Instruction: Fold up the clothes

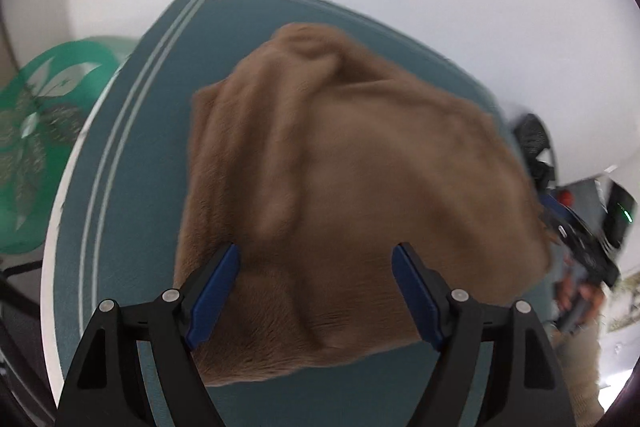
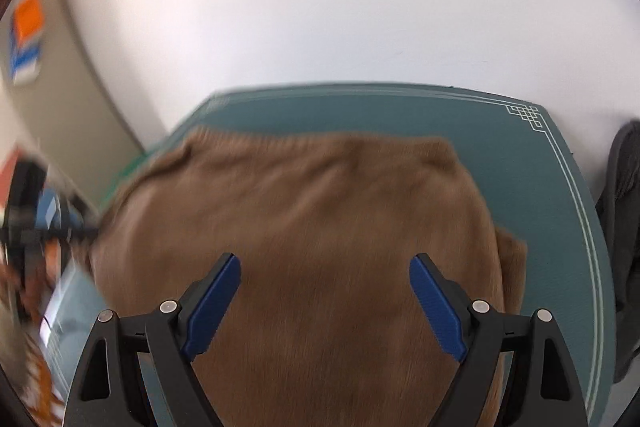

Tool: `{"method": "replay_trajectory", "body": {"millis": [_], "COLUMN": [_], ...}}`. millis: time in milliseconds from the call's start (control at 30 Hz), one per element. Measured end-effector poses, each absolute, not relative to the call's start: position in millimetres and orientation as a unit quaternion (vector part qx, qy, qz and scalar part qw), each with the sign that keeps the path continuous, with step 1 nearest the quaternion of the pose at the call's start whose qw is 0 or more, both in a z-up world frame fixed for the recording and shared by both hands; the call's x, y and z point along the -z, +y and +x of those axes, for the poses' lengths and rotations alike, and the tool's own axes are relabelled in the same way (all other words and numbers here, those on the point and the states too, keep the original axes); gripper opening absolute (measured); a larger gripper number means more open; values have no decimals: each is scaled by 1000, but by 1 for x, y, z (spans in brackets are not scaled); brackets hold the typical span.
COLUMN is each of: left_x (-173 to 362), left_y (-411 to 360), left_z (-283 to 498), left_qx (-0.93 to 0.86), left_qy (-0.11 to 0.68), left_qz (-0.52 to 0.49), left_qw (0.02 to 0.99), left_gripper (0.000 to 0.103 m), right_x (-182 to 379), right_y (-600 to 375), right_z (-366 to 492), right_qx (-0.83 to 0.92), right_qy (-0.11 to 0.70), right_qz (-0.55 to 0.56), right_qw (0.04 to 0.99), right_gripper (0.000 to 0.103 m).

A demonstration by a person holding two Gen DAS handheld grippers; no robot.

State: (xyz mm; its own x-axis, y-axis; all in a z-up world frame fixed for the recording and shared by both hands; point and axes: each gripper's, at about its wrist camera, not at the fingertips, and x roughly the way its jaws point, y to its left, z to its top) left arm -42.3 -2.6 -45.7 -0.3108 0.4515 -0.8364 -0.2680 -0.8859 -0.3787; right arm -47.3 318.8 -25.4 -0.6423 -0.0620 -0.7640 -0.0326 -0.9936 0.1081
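While the brown garment (image 1: 360,187) is lying on the teal worktop (image 1: 132,163), both the left gripper (image 1: 316,259) and right gripper (image 2: 325,269) are hovering with jaws wide open, gripping nothing.

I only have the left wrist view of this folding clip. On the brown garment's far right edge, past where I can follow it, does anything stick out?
Observer: Yes. In the right wrist view a small flap of the brown garment pokes out past its right edge onto the teal mat.
Operator: Is the right gripper holding cloth?
Observer: No. The right gripper is open above the garment, nothing pinched.
Operator: Anything beyond the mat on that side?
Observer: A dark grey object stands just off the mat's right edge; what it is I cannot tell.
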Motion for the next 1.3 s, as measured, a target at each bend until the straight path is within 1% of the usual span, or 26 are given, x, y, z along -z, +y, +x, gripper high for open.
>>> {"method": "replay_trajectory", "body": {"millis": [133,200,300,333,400,433,533,633,700,800,933,1033,1100,1233,1300], "left_x": [63,71,69,69,68,68,75,74,67,44,17,13,22,54,57], "left_y": [-25,-36,-43,-41,-37,-35,-34,-36,-33,-22,3,21,30,26,22], "left_z": [-37,-36,-24,-21,-16,-14,-18,-18,-13,2,21,22,15,-4,-2], "left_qx": [-830,-829,-838,-842,-850,-854,-856,-858,-861,-877,-896,-894,-886,-862,-866], "left_qy": [-74,-84,-81,-72,-54,-45,-58,-72,-70,-48,13,39,41,-5,-9], "left_qz": [-509,-500,-482,-478,-471,-467,-464,-468,-474,-447,-410,-405,-421,-473,-462], "left_qw": [216,236,243,239,230,226,223,198,169,169,171,188,191,184,194], "left_gripper": [82,81,80,80,80,80,80,81,82,82,86,88,88,89,91], "right_x": [65,81,84,83,83,84,91,95,93,89,64,47,48,80,90], "right_y": [322,335,347,343,335,335,345,344,344,346,354,360,360,358,357], "right_z": [-21,-6,8,8,8,6,1,-7,-4,0,9,14,11,2,5], "right_qx": [887,887,898,899,900,900,899,900,901,903,910,918,916,892,894], "right_qy": [-16,-7,-37,-23,1,2,-19,-18,-17,-24,-80,-102,-98,-74,-67], "right_qz": [460,461,438,437,435,435,436,434,432,428,405,380,386,444,440], "right_qw": [-23,-21,-12,-19,-33,-37,-29,-31,-33,-36,-43,-42,-43,-47,-46], "right_gripper": [88,90,91,92,99,101,102,102,102,102,102,102,102,102,102]}}
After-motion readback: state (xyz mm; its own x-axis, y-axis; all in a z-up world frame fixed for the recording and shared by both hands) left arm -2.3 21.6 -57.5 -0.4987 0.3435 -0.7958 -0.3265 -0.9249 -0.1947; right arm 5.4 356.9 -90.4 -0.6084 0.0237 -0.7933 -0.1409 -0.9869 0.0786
